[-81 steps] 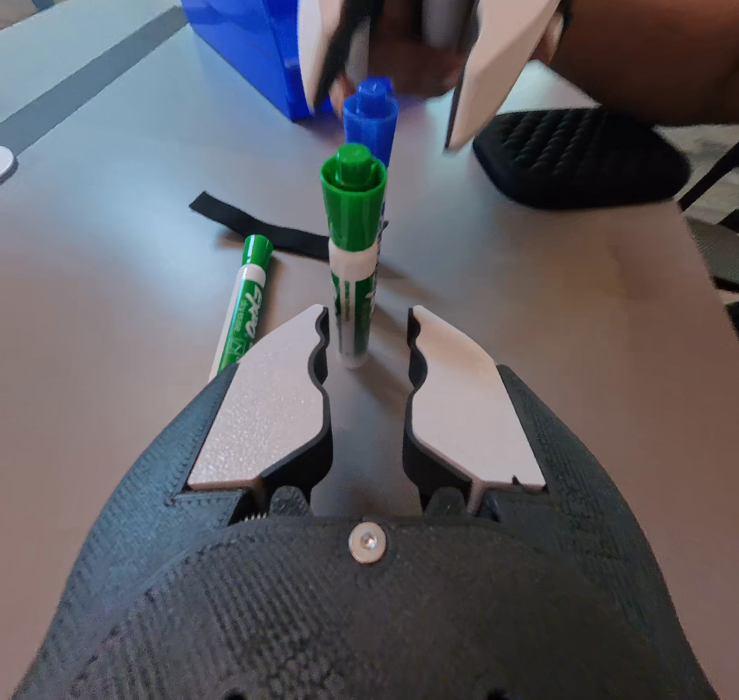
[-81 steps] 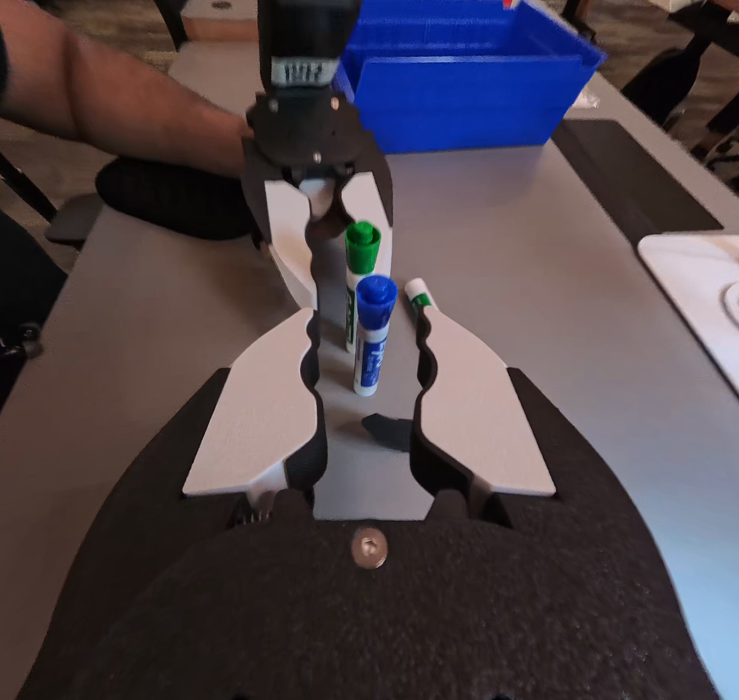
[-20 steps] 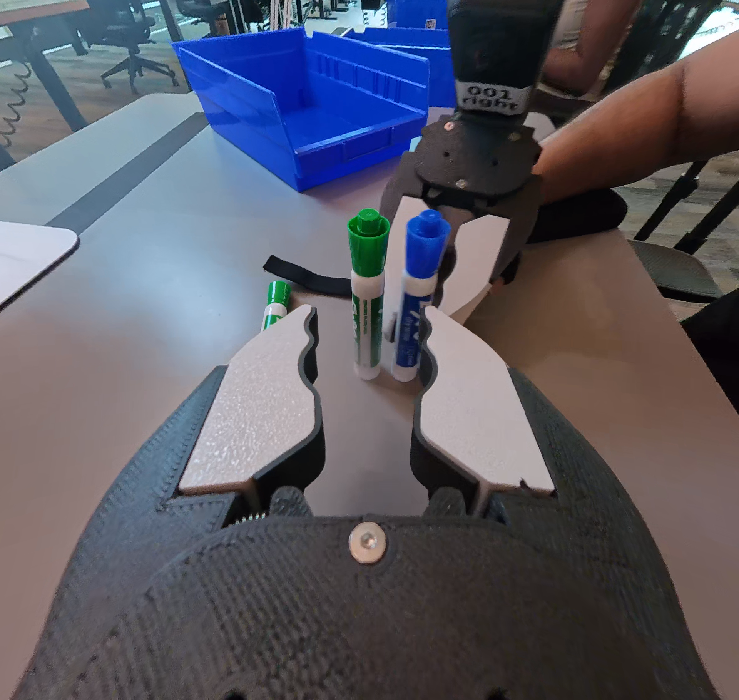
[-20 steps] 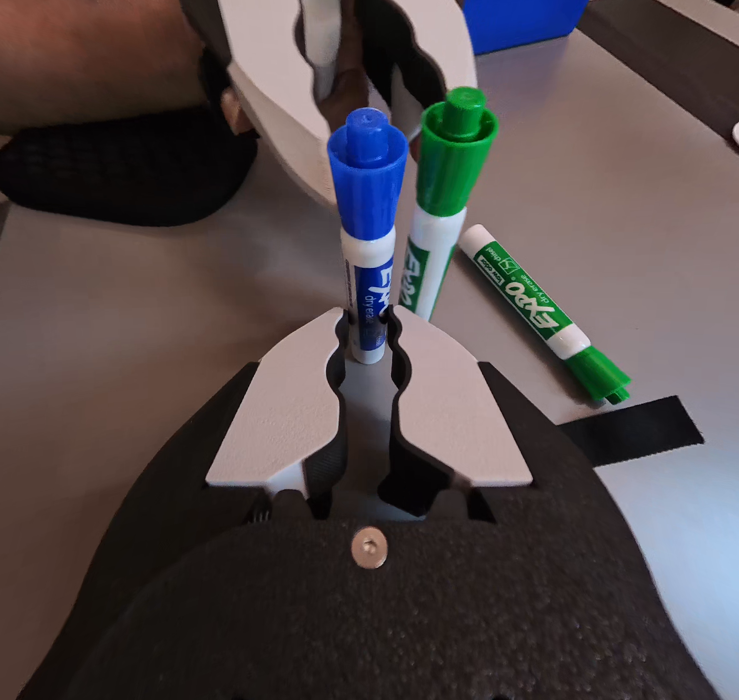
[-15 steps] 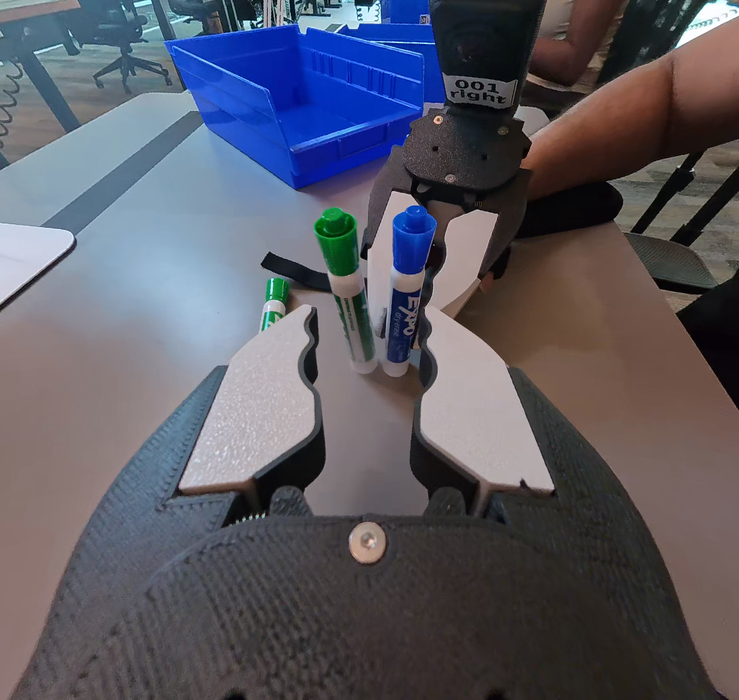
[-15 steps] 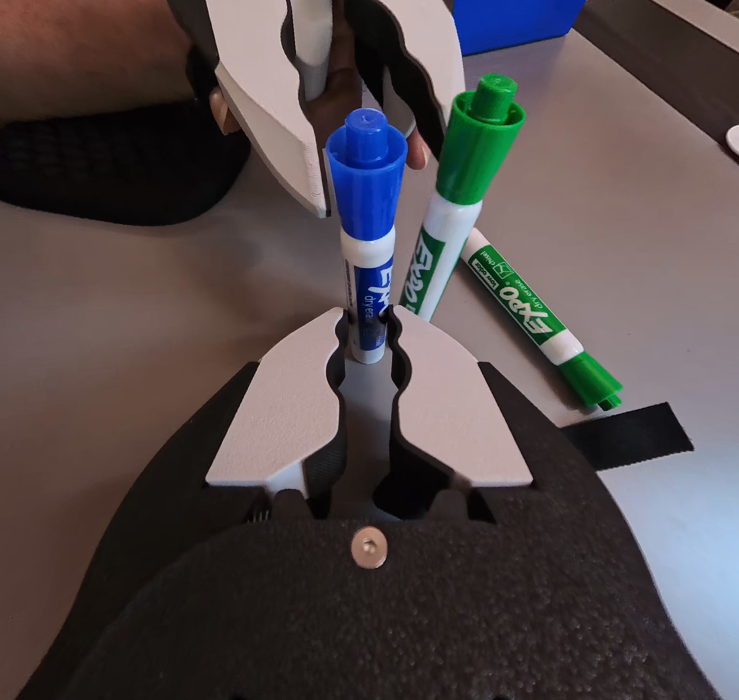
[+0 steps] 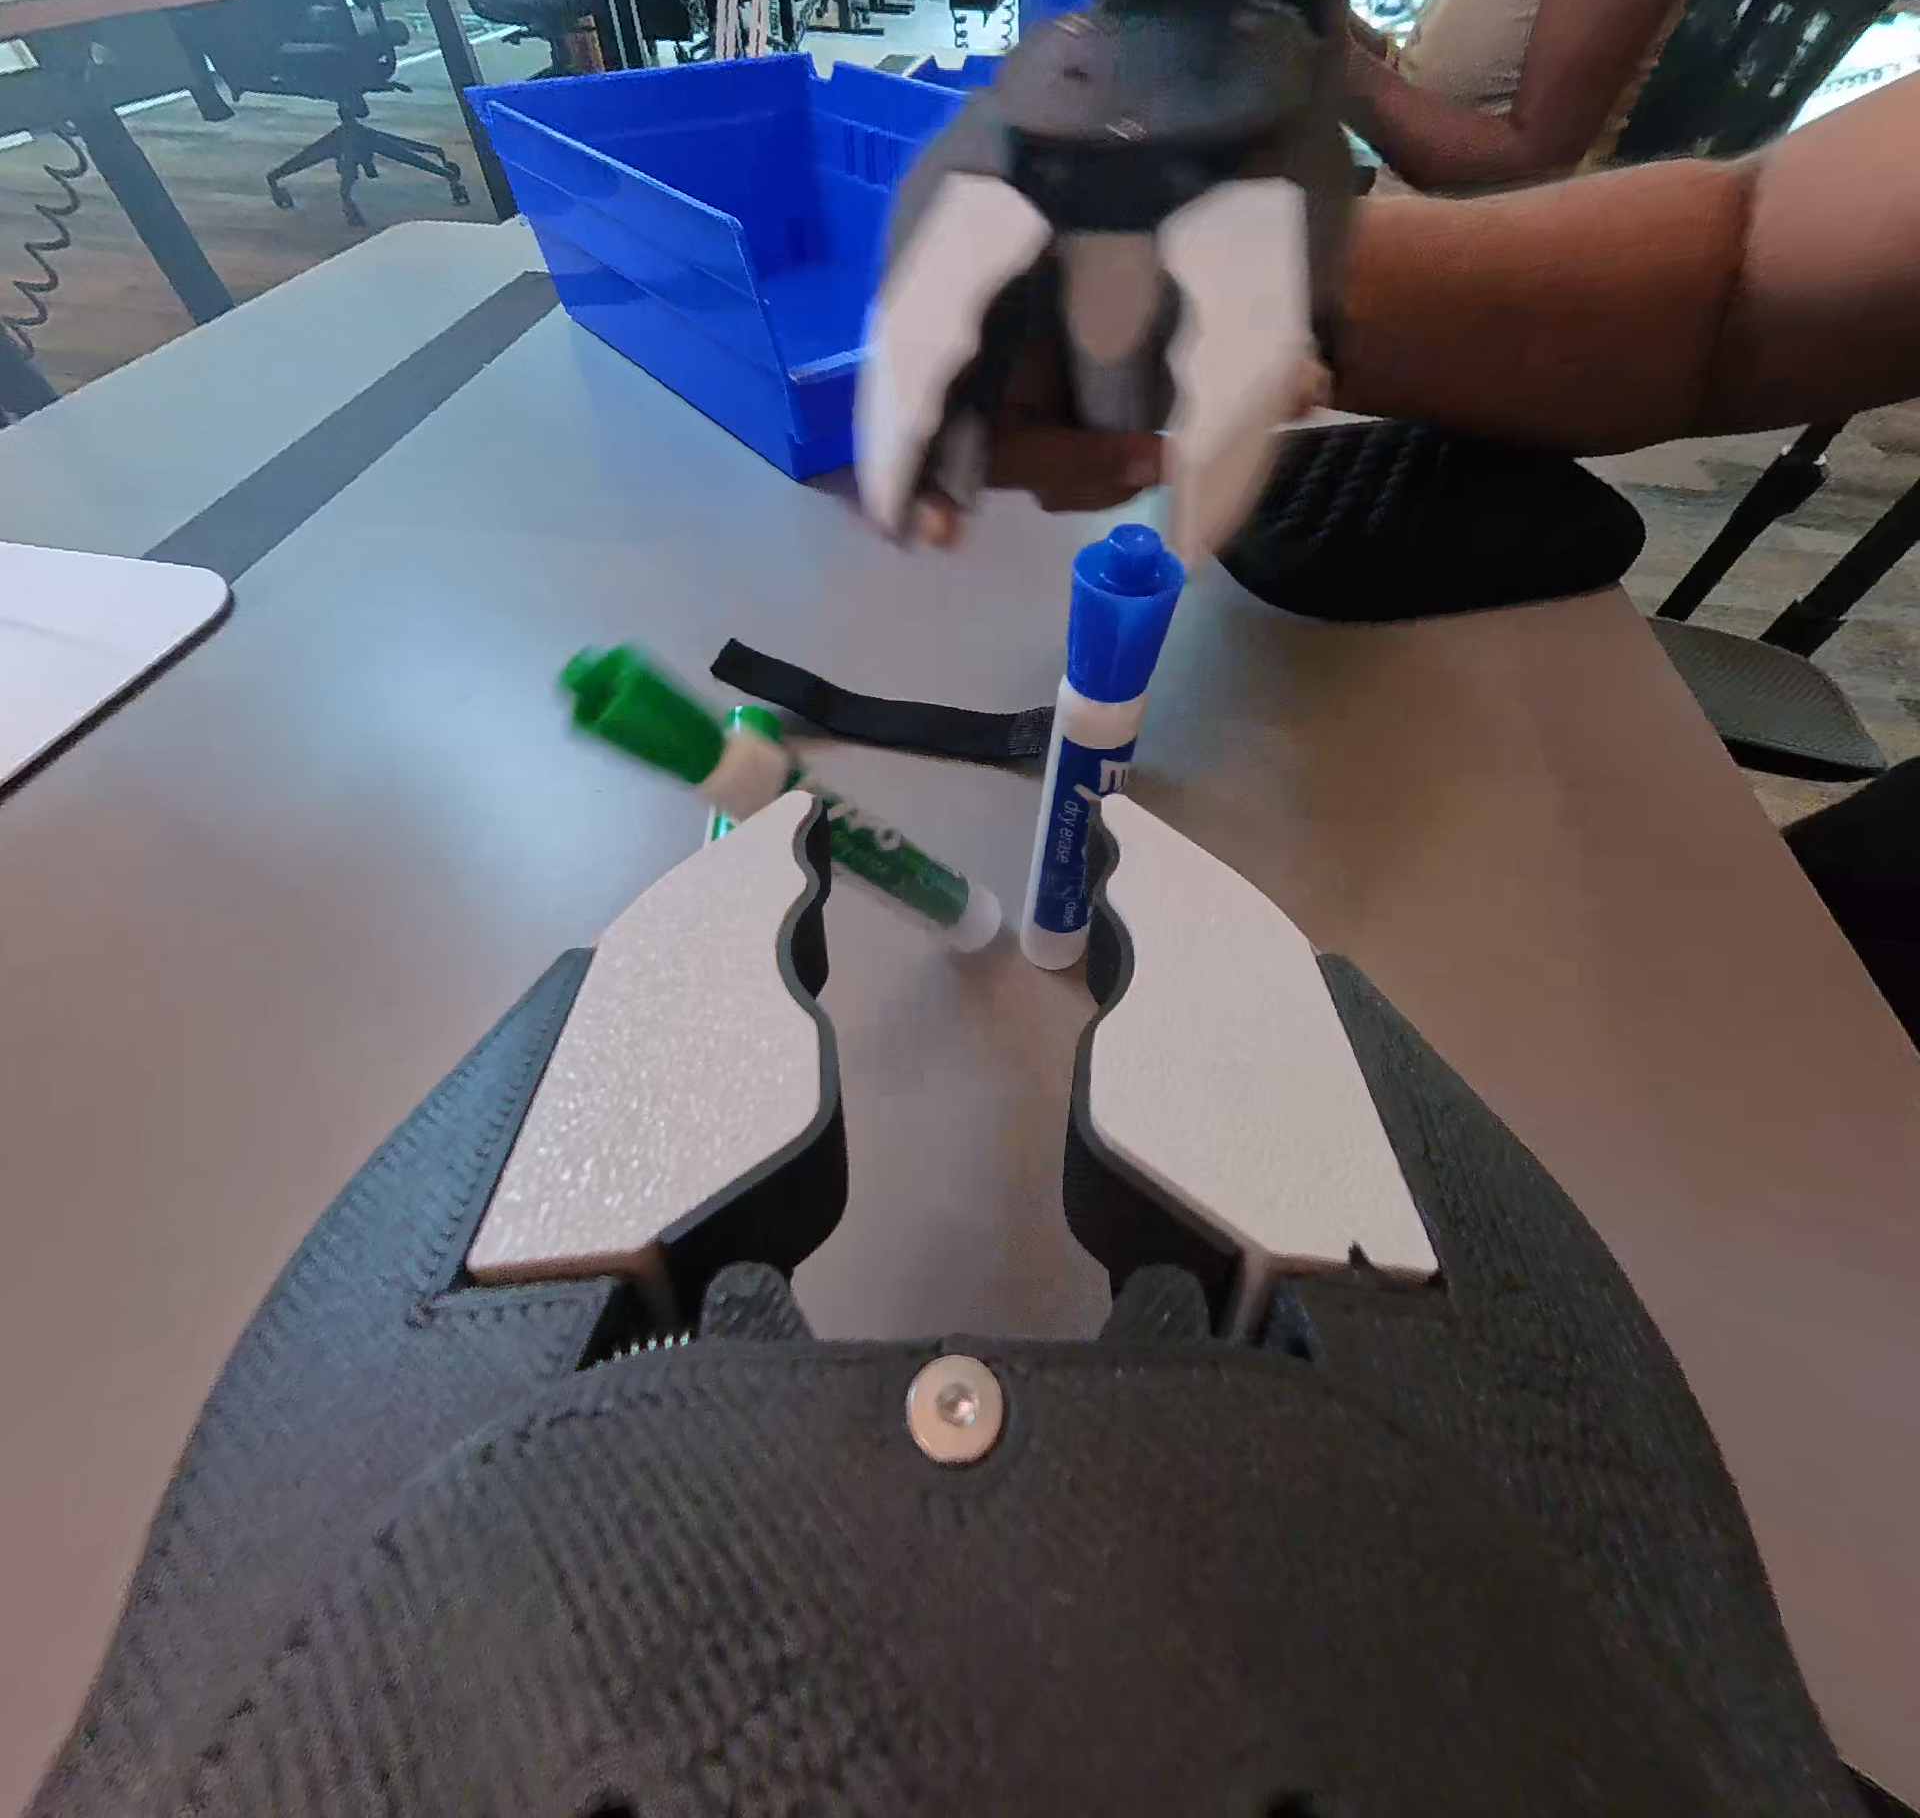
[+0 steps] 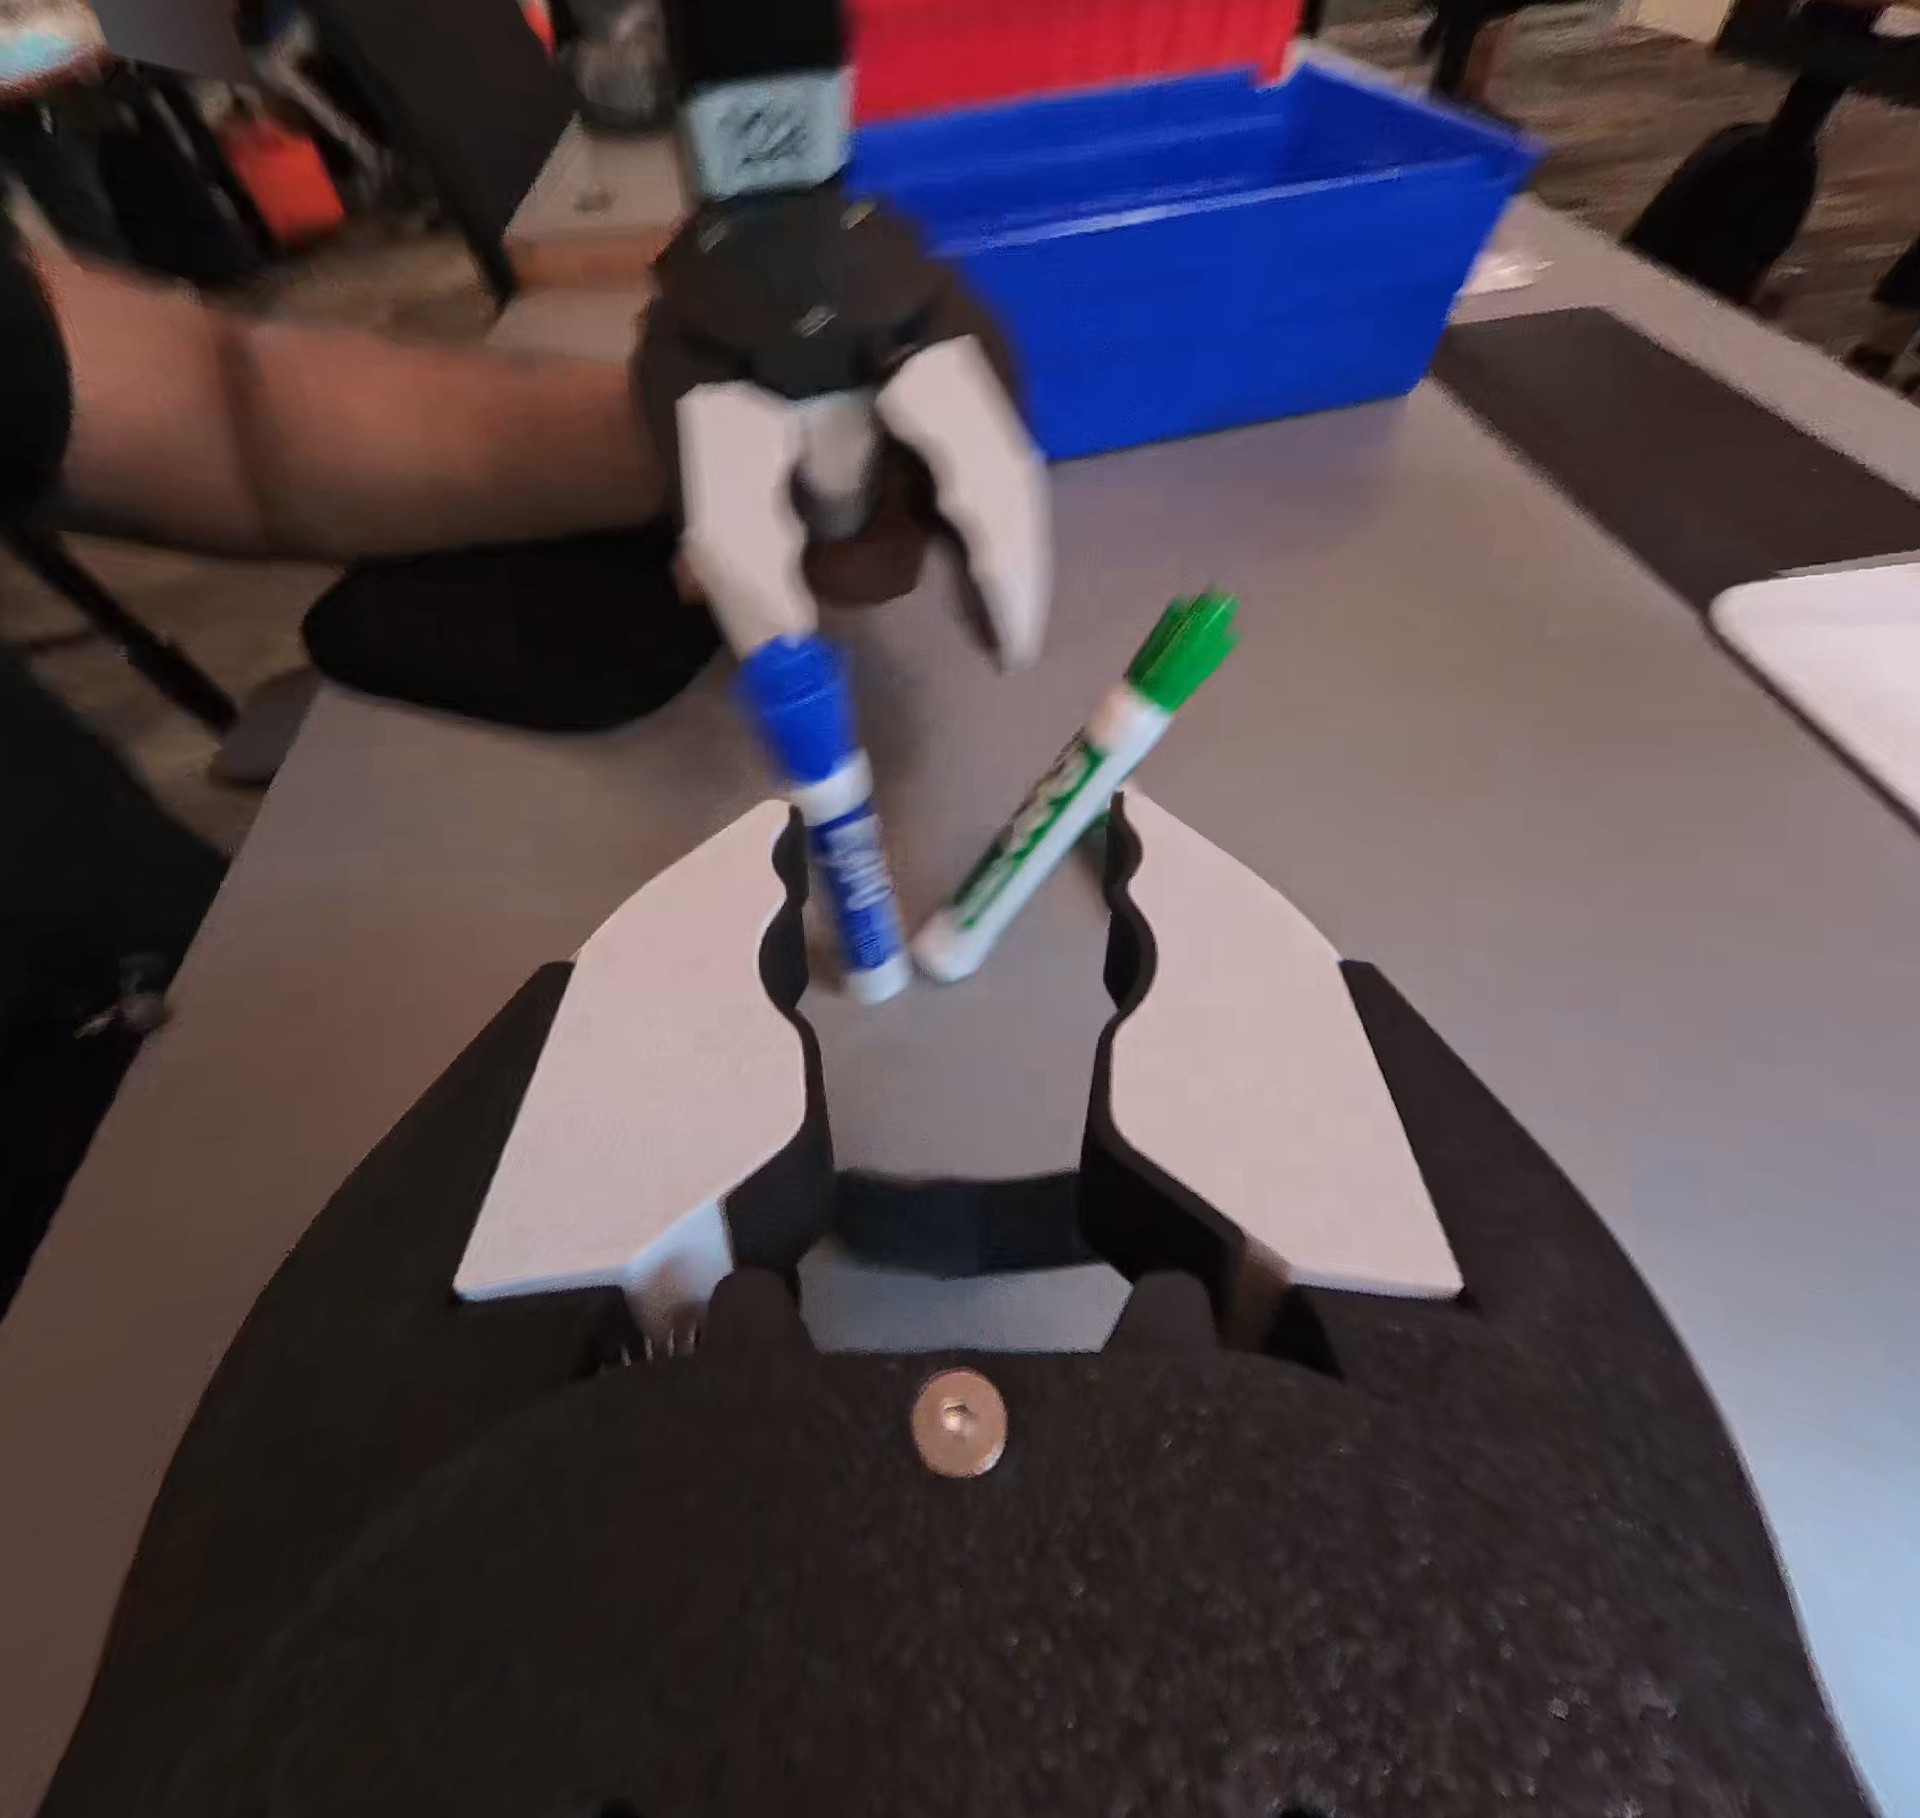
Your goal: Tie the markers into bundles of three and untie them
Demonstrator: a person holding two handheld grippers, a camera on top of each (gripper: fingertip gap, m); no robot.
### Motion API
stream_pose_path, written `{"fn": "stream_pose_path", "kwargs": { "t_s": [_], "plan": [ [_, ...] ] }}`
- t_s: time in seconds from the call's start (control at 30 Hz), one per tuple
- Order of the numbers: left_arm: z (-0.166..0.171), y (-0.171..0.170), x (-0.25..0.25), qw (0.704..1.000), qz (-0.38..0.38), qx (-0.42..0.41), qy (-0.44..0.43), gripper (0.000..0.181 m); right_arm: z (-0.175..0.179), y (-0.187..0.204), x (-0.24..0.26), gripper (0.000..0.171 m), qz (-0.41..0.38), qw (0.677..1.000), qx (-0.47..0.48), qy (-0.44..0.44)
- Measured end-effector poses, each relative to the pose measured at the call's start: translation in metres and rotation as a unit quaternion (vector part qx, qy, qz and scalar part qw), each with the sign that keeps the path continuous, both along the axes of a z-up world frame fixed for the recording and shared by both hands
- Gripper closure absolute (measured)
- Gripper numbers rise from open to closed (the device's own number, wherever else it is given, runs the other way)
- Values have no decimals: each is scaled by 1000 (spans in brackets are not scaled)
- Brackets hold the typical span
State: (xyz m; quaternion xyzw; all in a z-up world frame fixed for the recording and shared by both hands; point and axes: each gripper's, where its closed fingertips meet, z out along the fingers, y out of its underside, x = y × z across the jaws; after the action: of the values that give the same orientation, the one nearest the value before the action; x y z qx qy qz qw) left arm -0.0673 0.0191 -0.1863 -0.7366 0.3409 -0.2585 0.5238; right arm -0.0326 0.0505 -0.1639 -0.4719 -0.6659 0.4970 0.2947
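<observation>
**Grippers spread around two loose markers, one mid-topple**

Left gripper (image 7: 956, 885) lies low over the grey tabletop (image 7: 364, 937) with its jaws apart and nothing between them; the blue marker (image 7: 1091, 760) stands on its end, cap up and slightly tilted, just inside the right-hand finger, whether touching it or not is unclear. Right gripper (image 8: 951, 895), facing from the opposite side, also has its jaws spread and empty. A green marker (image 7: 790, 792) leans steeply, motion-blurred, its base beside the blue one's base; it is judged to be falling. A second green marker (image 7: 743, 729) lies flat behind it, mostly hidden, next to the black strap (image 7: 883, 714). A blue bin (image 7: 675, 241) sits farther back.

Handling, as a judgement: the markers are light, rigid plastic cylinders with smooth, fairly slippery barrels, so they roll and tip easily when stood on end. The white barrel just below the cap offers the steadiest hold; a grip across the middle keeps a marker from pivoting. The strap is soft and limp, best pinched near one end.
</observation>
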Motion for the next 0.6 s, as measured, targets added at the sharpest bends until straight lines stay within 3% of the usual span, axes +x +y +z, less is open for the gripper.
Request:
{"fn": "stream_pose_path", "kwargs": {
  "t_s": [0.1, 0.13, 0.2, 0.23, 0.53, 0.6],
  "plan": [
    [0, 3, -8, 1000, 8, -1, 4, 136, -16, 38, -51, 99, 8, 989, -99, -106],
    [1, 4, -11, 1000, 14, 0, 4, 137, -34, 41, -67, 109, 13, 983, -105, -153],
    [2, 5, -18, 1000, 26, -1, -4, 138, -61, 40, -88, 157, 15, 976, -75, -202],
    [3, 5, -21, 1000, 30, 1, -5, 139, -66, 39, -96, 171, 15, 978, -63, -201],
    [3, 7, -28, 999, 40, 3, -2, 140, -59, 37, -101, 171, -2, 983, -60, -173],
    [9, 8, -33, 999, 49, 15, -5, 140, -58, 22, -97, 143, 25, 980, -61, -188]
  ]
}}
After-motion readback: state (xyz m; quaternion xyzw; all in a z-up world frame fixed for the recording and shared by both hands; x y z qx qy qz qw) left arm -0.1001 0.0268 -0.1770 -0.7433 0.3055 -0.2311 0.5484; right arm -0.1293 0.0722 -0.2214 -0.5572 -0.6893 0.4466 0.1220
